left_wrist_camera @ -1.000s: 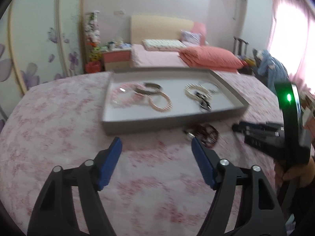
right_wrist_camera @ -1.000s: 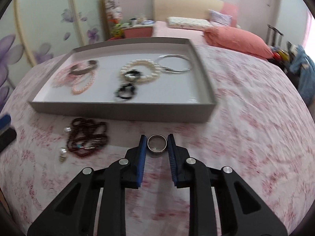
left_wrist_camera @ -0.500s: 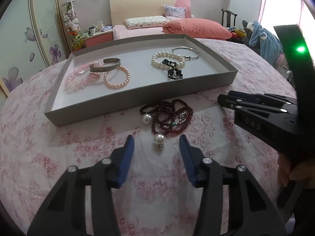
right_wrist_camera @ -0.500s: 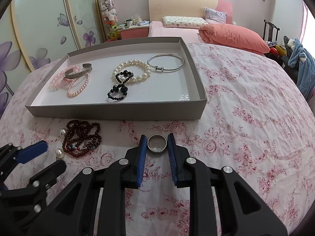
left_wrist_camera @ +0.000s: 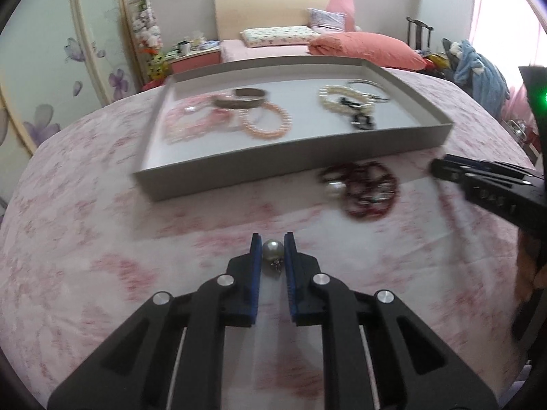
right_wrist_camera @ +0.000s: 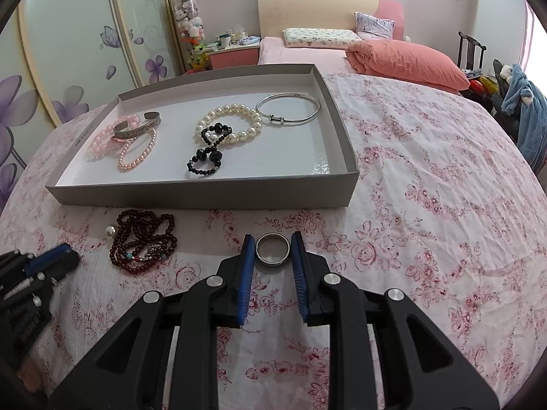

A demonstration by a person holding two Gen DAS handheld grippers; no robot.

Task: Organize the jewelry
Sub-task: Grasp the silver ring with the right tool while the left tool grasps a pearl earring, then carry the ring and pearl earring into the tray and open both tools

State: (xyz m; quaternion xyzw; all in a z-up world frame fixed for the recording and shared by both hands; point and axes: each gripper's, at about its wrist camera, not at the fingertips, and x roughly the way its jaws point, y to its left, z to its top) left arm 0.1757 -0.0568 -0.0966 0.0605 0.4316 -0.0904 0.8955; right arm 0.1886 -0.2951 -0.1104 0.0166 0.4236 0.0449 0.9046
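While the left gripper (left_wrist_camera: 272, 249) pinches a pearl earring (left_wrist_camera: 272, 251) and the right gripper (right_wrist_camera: 272, 253) clamps a ring (right_wrist_camera: 272, 249), both should lift gently toward the tray (right_wrist_camera: 205, 193) ahead.

A pale wooden headboard (right_wrist_camera: 318, 8) is standing at twelve o'clock behind a pink bed (right_wrist_camera: 301, 51) carrying a folded coral quilt (right_wrist_camera: 407, 63). Sliding wardrobe doors with purple flowers (right_wrist_camera: 68, 51) are filling nine o'clock. Daylight is glowing through pink curtains (left_wrist_camera: 506, 17) at two o'clock.
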